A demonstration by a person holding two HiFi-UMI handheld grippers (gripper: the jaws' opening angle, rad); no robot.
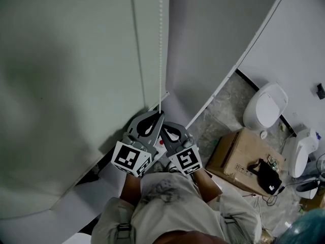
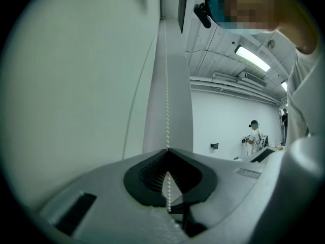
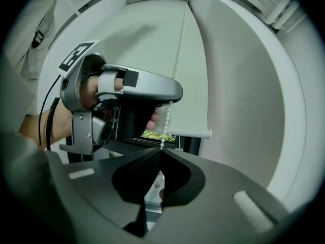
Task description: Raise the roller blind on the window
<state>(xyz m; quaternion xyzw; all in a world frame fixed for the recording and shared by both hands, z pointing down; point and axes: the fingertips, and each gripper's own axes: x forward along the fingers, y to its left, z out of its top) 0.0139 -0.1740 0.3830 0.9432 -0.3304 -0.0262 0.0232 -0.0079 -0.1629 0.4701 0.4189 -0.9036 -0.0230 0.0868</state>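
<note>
**Roller blind** (image 1: 66,85): the large pale sheet filling the left of the head view. It hangs almost fully down, and the right gripper view shows only a narrow strip of window (image 3: 152,134) beneath its bottom bar (image 3: 195,132). The task is judged to be at an early stage, in the chain-pulling step.

**Bead chain** (image 1: 161,44): runs straight down beside the blind's right edge to both tools.

**Left gripper** (image 2: 167,151): jaws closed, with the tips pinching the chain, which passes on between them.

**Right gripper** (image 3: 161,149): just below the left one, jaws brought together. The chain meets their tips and appears to be nipped there, though the contact is too small to confirm.

**Next move, as a judgement:** a steady downward draw on the gripped strand, then a fresh grip higher up. The pull should stay in line with the chain so the beads do not slip.
</note>
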